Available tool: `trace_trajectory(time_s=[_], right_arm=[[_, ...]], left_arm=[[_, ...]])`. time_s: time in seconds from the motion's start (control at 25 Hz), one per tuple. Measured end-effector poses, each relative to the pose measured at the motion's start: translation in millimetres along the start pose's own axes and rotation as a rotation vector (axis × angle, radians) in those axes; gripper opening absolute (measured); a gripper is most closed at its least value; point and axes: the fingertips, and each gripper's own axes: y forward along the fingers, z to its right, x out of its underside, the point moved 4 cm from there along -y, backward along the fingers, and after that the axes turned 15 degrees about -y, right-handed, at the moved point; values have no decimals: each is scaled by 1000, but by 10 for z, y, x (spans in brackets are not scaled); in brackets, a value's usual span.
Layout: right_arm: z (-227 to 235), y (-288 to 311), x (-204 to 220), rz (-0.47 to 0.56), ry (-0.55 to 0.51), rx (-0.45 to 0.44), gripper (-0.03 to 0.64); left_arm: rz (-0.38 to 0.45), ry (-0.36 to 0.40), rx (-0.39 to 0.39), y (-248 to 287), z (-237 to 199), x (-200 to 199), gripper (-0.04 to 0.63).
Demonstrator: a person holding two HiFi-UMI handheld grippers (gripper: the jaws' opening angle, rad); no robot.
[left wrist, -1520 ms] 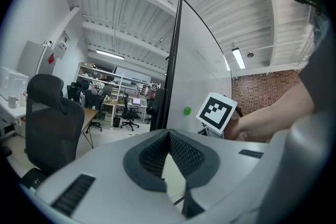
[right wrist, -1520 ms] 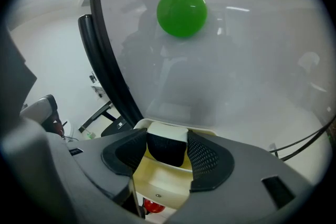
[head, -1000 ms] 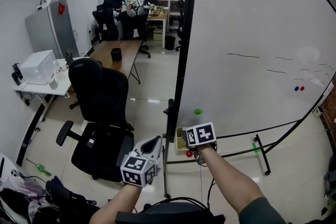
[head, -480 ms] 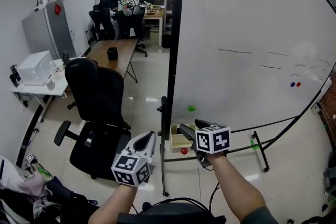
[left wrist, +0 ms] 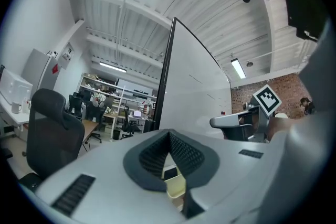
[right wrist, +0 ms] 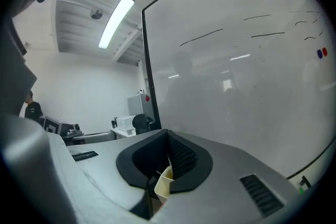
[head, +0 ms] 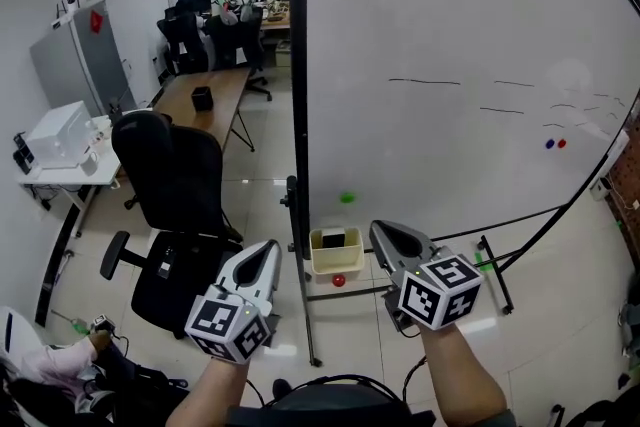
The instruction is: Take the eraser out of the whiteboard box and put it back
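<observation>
Two grippers are hanging low in the head view, in front of the whiteboard (head: 450, 65) and near its lower left corner.

- The left gripper (head: 268, 248) is pointing toward the board's dark left edge. Its jaws are meeting at the tips and are clamping nothing.
- The right gripper (head: 381, 231) is sitting just to the right of the box. Its jaws have just been closing and are now lying together at the tips, with nothing between them.
- The whiteboard box (head: 335, 260), cream-coloured, is resting on the rail under the board, between the two grippers and touching neither.
- The eraser (head: 333, 237), a dark block, is sitting inside the box with its top showing above the rim.
- A green magnet (head: 347, 198) is clinging to the board just above the box, and a red magnet (head: 339, 281) is showing just below it.
- A black office chair (head: 175, 175) is standing to the left, beside a long desk (head: 205, 100).
</observation>
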Motion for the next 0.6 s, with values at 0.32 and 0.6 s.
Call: trace_trajectory(time_s=[0.32, 0.6], right_arm=[[162, -412, -7, 26, -15, -16, 15], [469, -745, 66, 28, -57, -61, 15]], left_arm=[[-11, 16, 3, 19, 335, 21, 32], [-14, 56, -36, 59, 783, 86, 32]])
